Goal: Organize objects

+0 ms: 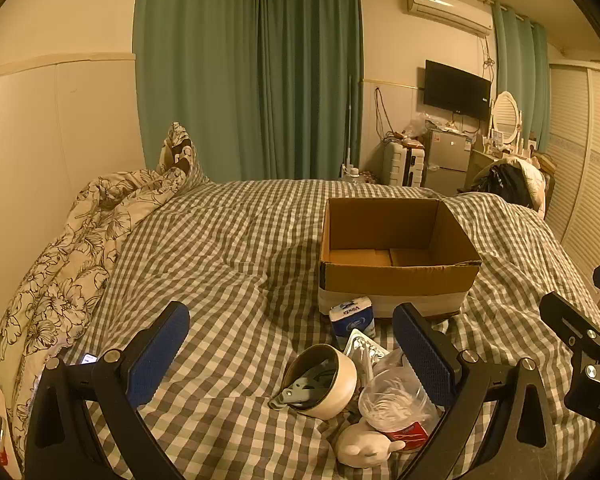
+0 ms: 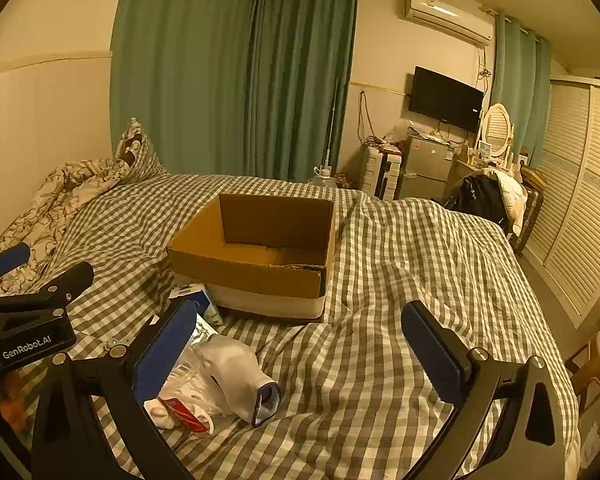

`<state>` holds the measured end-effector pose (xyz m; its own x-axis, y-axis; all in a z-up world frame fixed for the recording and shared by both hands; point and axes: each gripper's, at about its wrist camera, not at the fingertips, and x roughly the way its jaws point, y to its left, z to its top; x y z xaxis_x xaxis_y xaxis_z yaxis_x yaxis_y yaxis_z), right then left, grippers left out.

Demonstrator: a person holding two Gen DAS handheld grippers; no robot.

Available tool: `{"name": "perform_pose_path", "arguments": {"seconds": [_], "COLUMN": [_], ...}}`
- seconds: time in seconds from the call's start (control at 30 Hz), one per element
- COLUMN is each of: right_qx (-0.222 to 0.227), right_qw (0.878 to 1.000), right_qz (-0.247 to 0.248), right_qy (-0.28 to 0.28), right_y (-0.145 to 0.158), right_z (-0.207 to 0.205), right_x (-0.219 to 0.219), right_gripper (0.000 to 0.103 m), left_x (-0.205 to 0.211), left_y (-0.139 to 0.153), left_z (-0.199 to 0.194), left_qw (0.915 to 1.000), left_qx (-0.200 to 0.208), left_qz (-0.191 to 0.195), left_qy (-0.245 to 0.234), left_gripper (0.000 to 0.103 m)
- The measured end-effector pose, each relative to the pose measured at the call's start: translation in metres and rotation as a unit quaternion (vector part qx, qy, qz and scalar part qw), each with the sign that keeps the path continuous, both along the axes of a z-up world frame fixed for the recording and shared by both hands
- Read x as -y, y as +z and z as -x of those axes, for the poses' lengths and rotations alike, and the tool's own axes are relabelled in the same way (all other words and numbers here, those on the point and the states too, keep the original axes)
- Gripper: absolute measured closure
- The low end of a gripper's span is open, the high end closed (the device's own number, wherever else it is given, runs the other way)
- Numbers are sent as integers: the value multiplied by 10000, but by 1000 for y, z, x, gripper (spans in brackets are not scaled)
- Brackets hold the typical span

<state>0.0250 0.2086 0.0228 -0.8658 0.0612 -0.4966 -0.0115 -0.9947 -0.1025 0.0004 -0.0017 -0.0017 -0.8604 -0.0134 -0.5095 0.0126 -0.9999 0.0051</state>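
Note:
An open cardboard box (image 1: 396, 276) (image 2: 260, 276) stands empty on the checked bed. In front of it lies a small heap: a tissue pack (image 1: 352, 316) (image 2: 198, 298), a cream bowl (image 1: 334, 380) on its side with a grey clip inside, a blister pack (image 1: 364, 350), a clear bag of white bits (image 1: 396, 400) (image 2: 188, 392), a white plush toy (image 1: 364, 446) and a white sock (image 2: 240, 380). My left gripper (image 1: 292, 344) is open and empty above the heap. My right gripper (image 2: 300, 344) is open and empty, to the right of the heap.
A flowered quilt (image 1: 72, 264) is bunched along the wall at the left. Green curtains (image 1: 252, 72) hang behind the bed. A fridge (image 1: 448, 160), suitcase, wall television and cluttered chair stand at the far right, beside slatted wardrobe doors (image 2: 576, 200).

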Motion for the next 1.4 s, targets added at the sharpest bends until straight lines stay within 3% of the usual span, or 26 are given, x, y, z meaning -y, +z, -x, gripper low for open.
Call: {"name": "perform_pose_path", "arguments": {"seconds": [1.4], "right_qx": [129], "right_qw": [9997], "right_qz": [-7], "right_qy": [217], "right_y": [-6], "right_z": [1], "right_x": [8], "right_gripper": [0], "left_x": [-6], "left_y": [-6], "left_z": [3], "left_qw": [9998], "left_qx": [179], "left_qz": [124], "left_qy": [-18], "left_gripper": [0]}}
